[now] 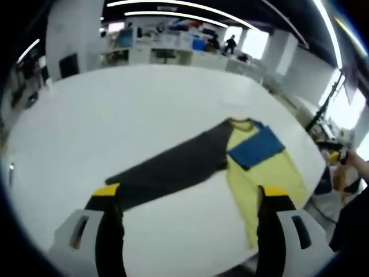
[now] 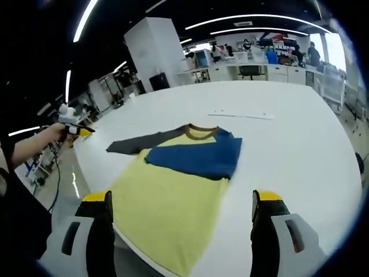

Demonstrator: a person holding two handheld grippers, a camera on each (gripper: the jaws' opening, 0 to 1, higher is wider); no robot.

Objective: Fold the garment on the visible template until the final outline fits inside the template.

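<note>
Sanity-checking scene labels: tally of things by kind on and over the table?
Garment (yellow body, blue panel, dark grey sleeve): 1
Table (white): 1
Grippers, left gripper and right gripper, both open and empty: 2
Total: 4

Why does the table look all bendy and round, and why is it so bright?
In the left gripper view, the fisheye lens curves the white table into a dome, and the window at right glares white. In the right gripper view, the table's edge bows too, the ceiling light strips arc, and the shirt looks sharp while the far room is soft and blurry.
</note>
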